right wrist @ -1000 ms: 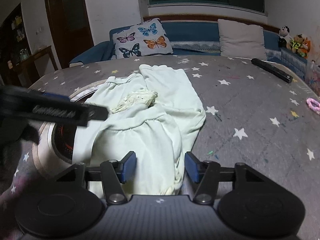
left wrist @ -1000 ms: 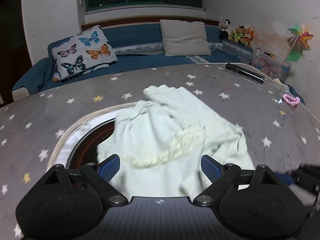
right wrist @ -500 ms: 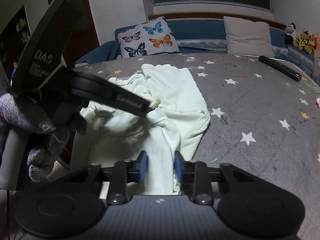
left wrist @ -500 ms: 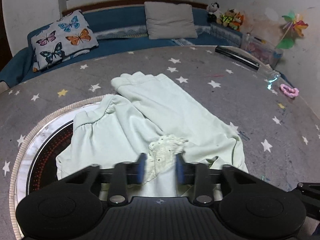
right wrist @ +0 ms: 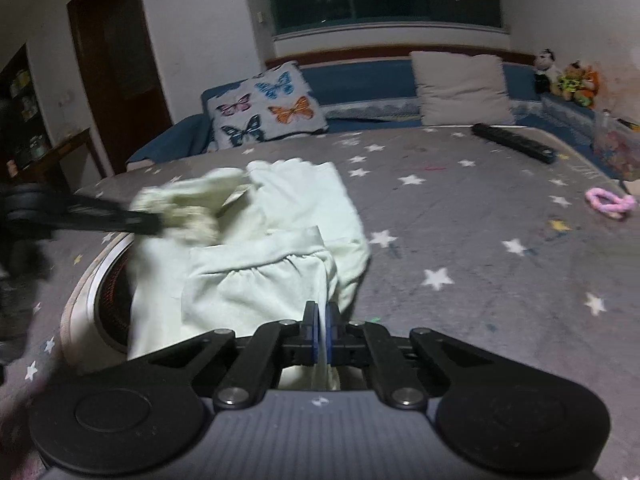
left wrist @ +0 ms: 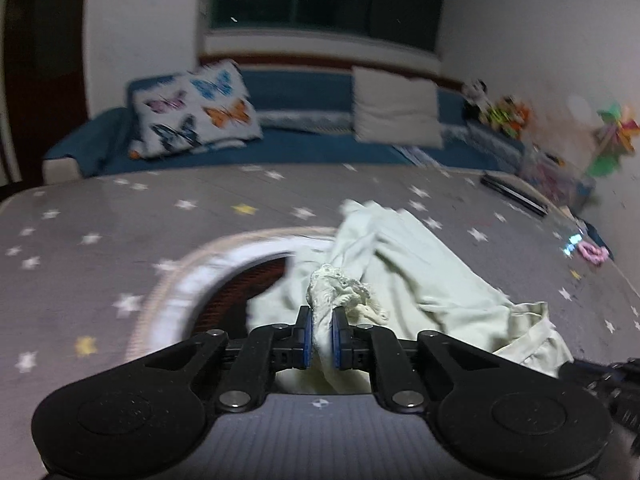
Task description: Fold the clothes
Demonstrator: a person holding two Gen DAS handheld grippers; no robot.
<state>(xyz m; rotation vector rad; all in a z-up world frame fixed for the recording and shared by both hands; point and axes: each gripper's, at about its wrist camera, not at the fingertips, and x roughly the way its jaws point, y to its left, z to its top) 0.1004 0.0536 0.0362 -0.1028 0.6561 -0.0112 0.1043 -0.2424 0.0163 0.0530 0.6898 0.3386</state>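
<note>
A pale green garment (left wrist: 420, 280) lies crumpled on the grey star-patterned table (left wrist: 120, 220). My left gripper (left wrist: 321, 334) is shut on its lace-trimmed part (left wrist: 340, 288) and holds it raised. My right gripper (right wrist: 321, 334) is shut on the garment's near hem (right wrist: 256, 280); the garment spreads away from it toward the table's far side. The left gripper shows in the right wrist view (right wrist: 100, 216) at the left, pinching the lace bunch (right wrist: 188, 208).
A round heater plate with a white rim (left wrist: 192, 280) sits in the table under the garment's left part. A black remote (right wrist: 514, 142) and a pink hair tie (right wrist: 608, 200) lie at the right. A blue sofa with cushions (right wrist: 264, 116) stands behind.
Both grippers closed from open onto the garment. The left one has lifted the lace part up; the right one holds the hem and the cloth has pulled taut and shifted.
</note>
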